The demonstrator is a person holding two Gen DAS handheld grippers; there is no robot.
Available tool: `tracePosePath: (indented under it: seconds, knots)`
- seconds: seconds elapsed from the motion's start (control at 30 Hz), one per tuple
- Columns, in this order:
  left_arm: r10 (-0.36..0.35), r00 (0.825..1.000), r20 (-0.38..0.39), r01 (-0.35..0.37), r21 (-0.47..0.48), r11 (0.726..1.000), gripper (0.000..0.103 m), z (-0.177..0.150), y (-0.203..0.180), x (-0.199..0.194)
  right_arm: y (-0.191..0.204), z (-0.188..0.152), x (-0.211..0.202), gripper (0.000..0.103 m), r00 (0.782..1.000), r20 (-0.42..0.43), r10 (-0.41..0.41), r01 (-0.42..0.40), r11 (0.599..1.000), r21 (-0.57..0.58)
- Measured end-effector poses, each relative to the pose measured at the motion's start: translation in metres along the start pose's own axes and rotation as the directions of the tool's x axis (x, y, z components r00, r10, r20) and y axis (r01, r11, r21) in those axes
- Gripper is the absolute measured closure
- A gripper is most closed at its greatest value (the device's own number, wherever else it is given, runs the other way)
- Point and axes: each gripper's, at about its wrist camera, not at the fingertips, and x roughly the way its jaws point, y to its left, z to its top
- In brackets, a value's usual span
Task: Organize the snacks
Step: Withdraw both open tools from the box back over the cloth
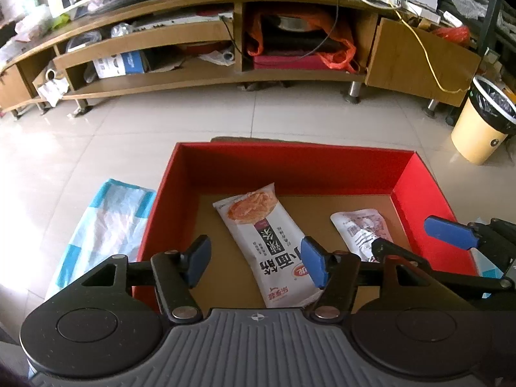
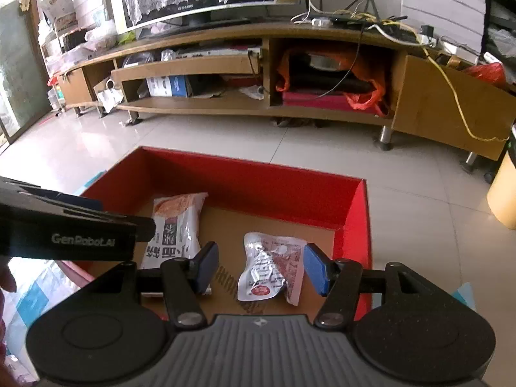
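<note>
Glossy tiled floor (image 1: pixel 258 119), red cardboard box (image 1: pixel 290 164), crinkly packets (image 1: pixel 267 245)

A red box (image 1: pixel 296 167) with a brown cardboard bottom sits open on the floor. Inside lie two snacks, flat and apart: a long white packet (image 1: pixel 264 245) with an orange food picture and dark lettering, and to its right a smaller silvery pouch (image 2: pixel 271 267), crinkled.

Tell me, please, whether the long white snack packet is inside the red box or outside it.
Inside: the long white snack packet lies flat on the brown floor of the red box, beside a smaller silvery packet.
</note>
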Motion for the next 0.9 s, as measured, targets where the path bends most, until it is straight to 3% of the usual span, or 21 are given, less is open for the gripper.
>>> tracePosePath:
  seconds: [0.47, 0.9]
  knots:
    - [-0.007, 0.998, 0.062, 0.006, 0.008, 1.000, 0.031, 0.005, -0.005, -0.054, 0.007, 0.014, -0.056, 0.046, 0.997, 0.068, -0.026, 0.026, 1.000, -0.006]
    - [-0.031, 0.994, 0.108, 0.025, 0.052, 0.998, 0.030, -0.021, -0.013, -0.107, 0.013, -0.002, -0.115, 0.046, 0.995, 0.098, -0.024, 0.025, 1.000, -0.009]
